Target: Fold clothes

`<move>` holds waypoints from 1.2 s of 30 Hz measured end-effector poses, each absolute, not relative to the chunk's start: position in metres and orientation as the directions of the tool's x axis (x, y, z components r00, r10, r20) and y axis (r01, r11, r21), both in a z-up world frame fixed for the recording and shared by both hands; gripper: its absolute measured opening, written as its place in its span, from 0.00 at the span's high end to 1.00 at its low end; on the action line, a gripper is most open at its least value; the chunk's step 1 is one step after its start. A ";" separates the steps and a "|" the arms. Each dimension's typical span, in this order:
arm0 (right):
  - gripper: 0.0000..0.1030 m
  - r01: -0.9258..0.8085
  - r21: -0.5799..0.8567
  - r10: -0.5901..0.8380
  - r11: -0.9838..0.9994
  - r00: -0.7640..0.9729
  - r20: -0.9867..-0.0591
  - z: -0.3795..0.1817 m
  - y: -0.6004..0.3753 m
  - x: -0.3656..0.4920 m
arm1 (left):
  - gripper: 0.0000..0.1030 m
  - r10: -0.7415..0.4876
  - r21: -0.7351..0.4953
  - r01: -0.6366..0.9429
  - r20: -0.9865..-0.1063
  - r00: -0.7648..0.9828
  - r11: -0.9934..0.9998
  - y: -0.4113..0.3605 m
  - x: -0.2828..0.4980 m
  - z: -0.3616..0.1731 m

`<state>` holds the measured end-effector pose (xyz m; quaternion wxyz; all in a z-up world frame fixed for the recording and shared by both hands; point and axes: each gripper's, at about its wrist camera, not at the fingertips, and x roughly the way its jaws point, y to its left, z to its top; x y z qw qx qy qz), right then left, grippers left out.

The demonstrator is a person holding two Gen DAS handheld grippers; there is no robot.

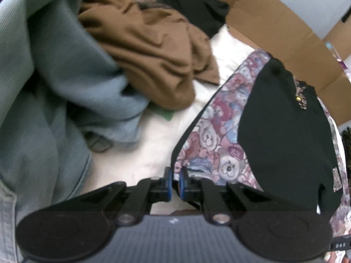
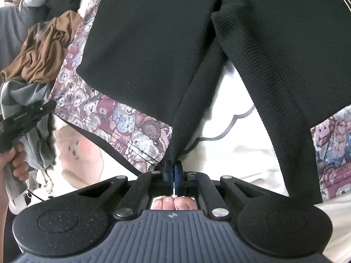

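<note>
The black garment with teddy-bear print panels lies spread over a cream bedsheet, one black sleeve or flap doubled across it. The right gripper has its fingers pressed together on the tip of that black flap. The left gripper pinches the printed hem at the garment's corner. By the look of it, this piece is mid-fold. A brown garment and a grey-blue garment sit crumpled beside it, apparently unfolded, so more seems left.
</note>
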<state>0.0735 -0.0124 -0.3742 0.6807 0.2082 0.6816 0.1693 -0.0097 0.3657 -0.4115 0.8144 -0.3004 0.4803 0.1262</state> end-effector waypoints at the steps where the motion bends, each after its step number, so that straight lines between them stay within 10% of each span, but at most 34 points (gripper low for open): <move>1: 1.00 0.056 0.514 0.515 0.856 0.011 -0.857 -0.376 -0.012 0.074 | 0.93 -0.079 -0.363 -0.500 -0.862 0.501 0.786 0.367 -0.010 -0.414; 6: 0.98 0.115 0.558 0.558 0.822 0.031 -0.829 -0.377 -0.018 0.079 | 0.94 -0.048 -0.327 -0.510 -0.874 0.484 0.796 0.372 -0.011 -0.422; 10: 0.68 0.150 0.588 0.582 0.795 0.085 -0.809 -0.374 -0.030 0.081 | 0.94 -0.050 -0.328 -0.499 -0.870 0.491 0.802 0.374 -0.010 -0.420; 14: 0.65 0.224 0.608 0.610 0.761 0.072 -0.789 -0.389 -0.034 0.080 | 0.94 -0.060 -0.336 -0.499 -0.870 0.490 0.799 0.374 -0.011 -0.421; 17: 0.69 0.270 0.637 0.642 0.722 0.081 -0.762 -0.397 -0.030 0.076 | 0.95 -0.058 -0.333 -0.492 -0.868 0.493 0.804 0.372 -0.014 -0.419; 18: 0.96 0.269 0.634 0.638 0.725 0.082 -0.765 -0.398 -0.028 0.074 | 0.95 -0.056 -0.332 -0.495 -0.869 0.492 0.803 0.372 -0.014 -0.419; 19: 1.00 0.258 0.628 0.631 0.734 0.083 -0.771 -0.398 -0.026 0.073 | 0.95 -0.054 -0.331 -0.498 -0.869 0.491 0.802 0.372 -0.014 -0.420; 36: 1.00 -0.031 0.556 0.556 0.831 -0.018 -0.831 -0.385 0.002 0.069 | 0.95 -0.005 -0.296 -0.532 -0.876 0.481 0.793 0.367 -0.013 -0.413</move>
